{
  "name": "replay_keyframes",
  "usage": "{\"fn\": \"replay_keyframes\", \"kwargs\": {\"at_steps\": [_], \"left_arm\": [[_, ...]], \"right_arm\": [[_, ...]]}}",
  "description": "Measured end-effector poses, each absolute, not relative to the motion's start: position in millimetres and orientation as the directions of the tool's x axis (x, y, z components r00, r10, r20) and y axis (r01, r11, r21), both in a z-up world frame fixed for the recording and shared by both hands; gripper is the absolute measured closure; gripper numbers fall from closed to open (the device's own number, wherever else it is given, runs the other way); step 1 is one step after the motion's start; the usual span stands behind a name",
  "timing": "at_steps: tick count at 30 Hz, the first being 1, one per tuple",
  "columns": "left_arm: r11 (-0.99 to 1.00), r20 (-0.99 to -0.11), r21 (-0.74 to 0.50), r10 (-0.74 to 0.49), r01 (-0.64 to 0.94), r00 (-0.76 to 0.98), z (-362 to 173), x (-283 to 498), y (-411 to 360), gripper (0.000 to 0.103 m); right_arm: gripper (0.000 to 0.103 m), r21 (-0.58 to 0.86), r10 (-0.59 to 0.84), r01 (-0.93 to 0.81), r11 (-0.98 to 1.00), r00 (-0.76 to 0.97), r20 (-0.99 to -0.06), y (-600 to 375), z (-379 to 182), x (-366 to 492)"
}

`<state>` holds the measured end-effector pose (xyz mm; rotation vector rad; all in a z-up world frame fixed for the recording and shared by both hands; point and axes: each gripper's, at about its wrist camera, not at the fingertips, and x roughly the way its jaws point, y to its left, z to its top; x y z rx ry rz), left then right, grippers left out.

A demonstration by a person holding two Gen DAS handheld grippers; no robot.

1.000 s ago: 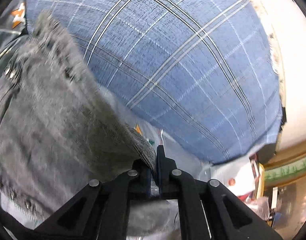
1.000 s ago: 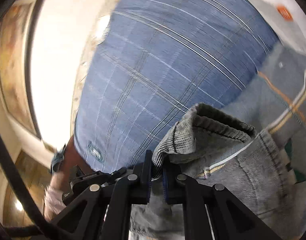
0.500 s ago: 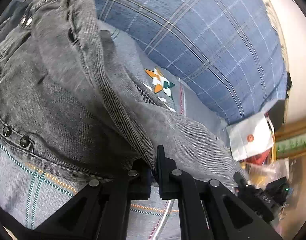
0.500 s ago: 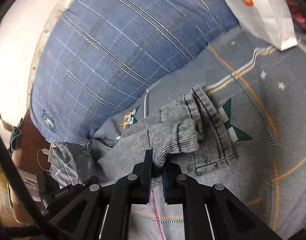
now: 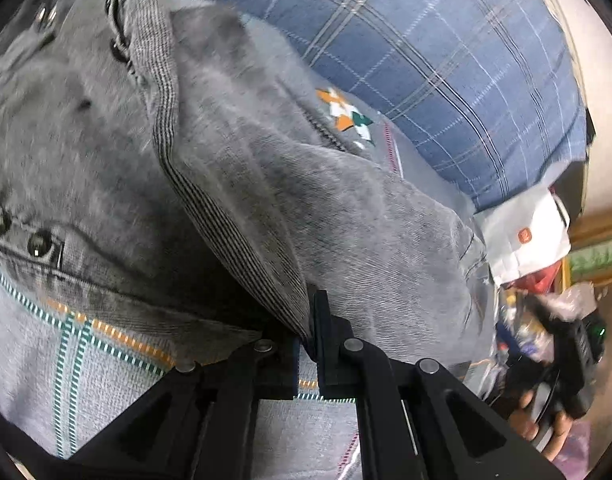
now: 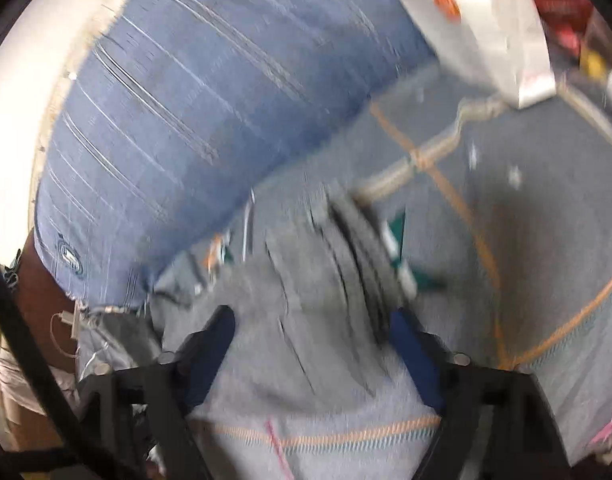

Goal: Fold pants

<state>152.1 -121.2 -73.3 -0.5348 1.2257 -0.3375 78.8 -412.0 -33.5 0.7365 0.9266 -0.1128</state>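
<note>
One pair of grey denim pants (image 5: 234, 184) is seen, handled by two tools. The left tool (image 5: 306, 336) is closed tight on a ribbed seam edge of the pants, its two black fingers pressed together with the cloth pinched between them. The right tool (image 6: 309, 344) is spread wide, its fingers well apart on either side of the pants (image 6: 317, 304), and nothing is held between them (this view is blurred, so contact with the cloth cannot be told).

The pants are laid on a grey bedsheet (image 5: 86, 380) patterned with orange and teal dashed lines and star shapes. One blue plaid blanket (image 5: 445, 64) is bunched just behind the pants, touching the sheet along its lower edge. One white bag (image 5: 525, 236) with a small orange mark is set at the blanket's far corner. In the left wrist view, the other tool and a hand are glimpsed at the lower right edge.

In the right wrist view, open sheet (image 6: 525, 240) is shown to the right of the pants; to the left, the blanket (image 6: 206, 100) crowds close.

From the left tool, the gripped seam is run up and away to the left, and several metal rivets are counted along the waist area. The overall long axis cannot be told.
</note>
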Motion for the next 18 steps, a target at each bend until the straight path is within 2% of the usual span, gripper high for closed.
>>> {"fn": "replay_keyframes", "kwargs": {"at_steps": [2, 4, 6, 9, 10, 12, 14, 15, 18], "left_arm": [[0.835, -0.798, -0.550, -0.513, -0.032, 0.317, -73.2, 153.2, -122.3, 0.099], [0.828, -0.794, -0.559, -0.523, -0.035, 0.310, -78.4, 155.5, -120.6, 0.099], [0.827, -0.793, -0.561, -0.527, -0.032, 0.306, -78.6, 153.0, -116.7, 0.099], [0.830, -0.793, -0.558, -0.527, -0.017, 0.305, -74.5, 148.9, -112.7, 0.099], [0.834, -0.795, -0.552, -0.524, -0.008, 0.306, -73.1, 148.3, -113.3, 0.099], [0.837, -0.796, -0.547, -0.521, 0.003, 0.308, -70.8, 148.3, -115.8, 0.099], [0.834, -0.790, -0.552, -0.528, 0.013, 0.312, -68.0, 148.2, -115.5, 0.099], [0.827, -0.779, -0.561, -0.537, 0.023, 0.324, -63.9, 147.9, -114.6, 0.099], [0.805, -0.731, -0.589, -0.567, 0.068, 0.379, -46.1, 145.2, -114.1, 0.099]], "right_arm": [[0.020, 0.527, 0.183, 0.383, 0.759, 0.651, -0.737, -416.0, -35.2, 86.0], [0.030, 0.520, 0.197, 0.379, 0.766, 0.631, -0.751, -413.8, -41.0, 101.0], [0.031, 0.482, 0.175, 0.373, 0.793, 0.617, -0.767, -408.2, -47.9, 118.5], [0.049, 0.369, 0.132, 0.379, 0.849, 0.523, -0.842, -397.6, -68.4, 149.1], [0.058, 0.352, 0.121, 0.383, 0.854, 0.512, -0.851, -397.8, -72.2, 155.4], [0.085, 0.365, 0.147, 0.361, 0.858, 0.509, -0.848, -404.0, -76.0, 159.4], [0.089, 0.359, 0.135, 0.366, 0.858, 0.514, -0.847, -405.5, -71.4, 155.0], [0.093, 0.393, 0.149, 0.357, 0.847, 0.550, -0.822, -408.3, -61.2, 151.0], [0.093, 0.450, 0.136, 0.330, 0.830, 0.664, -0.736, -414.5, -27.2, 138.0]]}}
